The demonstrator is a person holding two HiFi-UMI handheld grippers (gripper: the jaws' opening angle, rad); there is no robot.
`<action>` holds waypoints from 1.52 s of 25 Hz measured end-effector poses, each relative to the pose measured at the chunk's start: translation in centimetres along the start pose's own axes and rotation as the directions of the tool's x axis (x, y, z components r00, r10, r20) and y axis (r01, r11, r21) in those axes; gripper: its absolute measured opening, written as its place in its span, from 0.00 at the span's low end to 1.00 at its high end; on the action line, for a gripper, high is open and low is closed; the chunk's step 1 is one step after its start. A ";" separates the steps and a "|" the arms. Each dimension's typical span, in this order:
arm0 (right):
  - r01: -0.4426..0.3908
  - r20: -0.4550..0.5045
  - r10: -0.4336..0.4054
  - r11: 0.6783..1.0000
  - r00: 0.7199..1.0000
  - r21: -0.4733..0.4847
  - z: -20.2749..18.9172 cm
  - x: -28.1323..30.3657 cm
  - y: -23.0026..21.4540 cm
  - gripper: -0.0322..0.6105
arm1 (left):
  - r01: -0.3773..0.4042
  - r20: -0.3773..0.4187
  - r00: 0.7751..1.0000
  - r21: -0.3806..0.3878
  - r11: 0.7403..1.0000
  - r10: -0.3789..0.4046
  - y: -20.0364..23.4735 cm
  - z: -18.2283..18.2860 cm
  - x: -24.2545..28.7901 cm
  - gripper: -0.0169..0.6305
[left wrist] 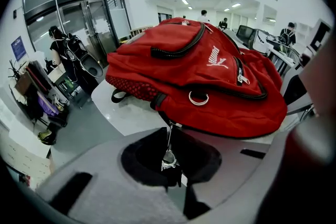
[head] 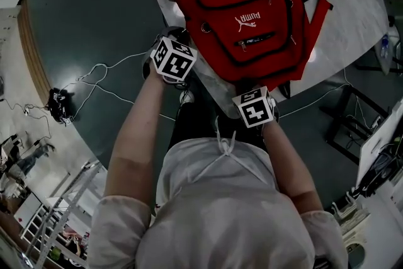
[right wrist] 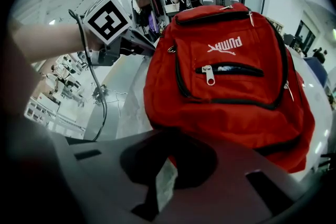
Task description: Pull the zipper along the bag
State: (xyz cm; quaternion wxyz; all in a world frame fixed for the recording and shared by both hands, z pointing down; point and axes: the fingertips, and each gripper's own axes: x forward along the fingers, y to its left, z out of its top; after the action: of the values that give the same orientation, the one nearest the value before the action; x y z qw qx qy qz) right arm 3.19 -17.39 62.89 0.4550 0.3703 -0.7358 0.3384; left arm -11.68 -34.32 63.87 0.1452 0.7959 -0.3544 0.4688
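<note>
A red backpack (head: 245, 9) lies flat on a white marbled table (head: 352, 3), bottom end toward me. My left gripper (head: 182, 47) is at the bag's left lower corner. In the left gripper view its jaws (left wrist: 169, 164) are shut on a small metal zipper pull (left wrist: 168, 156), which hangs taut from the main zip at the edge of the backpack (left wrist: 210, 76). My right gripper (head: 253, 90) is at the bag's near bottom edge. In the right gripper view, red fabric of the backpack (right wrist: 231, 86) and a pale tag (right wrist: 164, 186) sit between its shut jaws (right wrist: 163, 176).
The table edge (left wrist: 131, 113) runs just under the bag on the left. White cables (head: 94, 82) trail over the dark floor to the left. A black frame (head: 352, 129) stands at the right, with a bottle (head: 384, 44) by the table's right side. People stand in the background.
</note>
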 end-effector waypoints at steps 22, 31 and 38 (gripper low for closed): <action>0.085 0.077 -0.083 0.996 0.994 -0.021 1.3 -2.7 0.0 0.09 | 0.143 0.306 0.948 -0.181 0.973 -0.083 -7.3 2.5 -10.4 0.20; 0.132 0.381 -0.147 0.989 0.913 0.065 8.3 -10.8 0.4 0.09 | 0.062 0.497 0.868 -0.132 0.989 0.012 -7.4 6.0 -18.2 0.06; 0.097 0.630 -0.161 0.986 0.760 0.136 14.0 -18.3 1.4 0.09 | 0.028 0.622 0.780 -0.142 0.989 0.067 -5.6 10.5 -23.9 0.06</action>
State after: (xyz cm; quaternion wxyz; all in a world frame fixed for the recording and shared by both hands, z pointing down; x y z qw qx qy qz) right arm 1.81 -24.05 40.81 0.1819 0.5340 -0.8024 0.1948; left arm -8.32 -26.07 38.72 0.0715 0.8900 -0.4235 0.1532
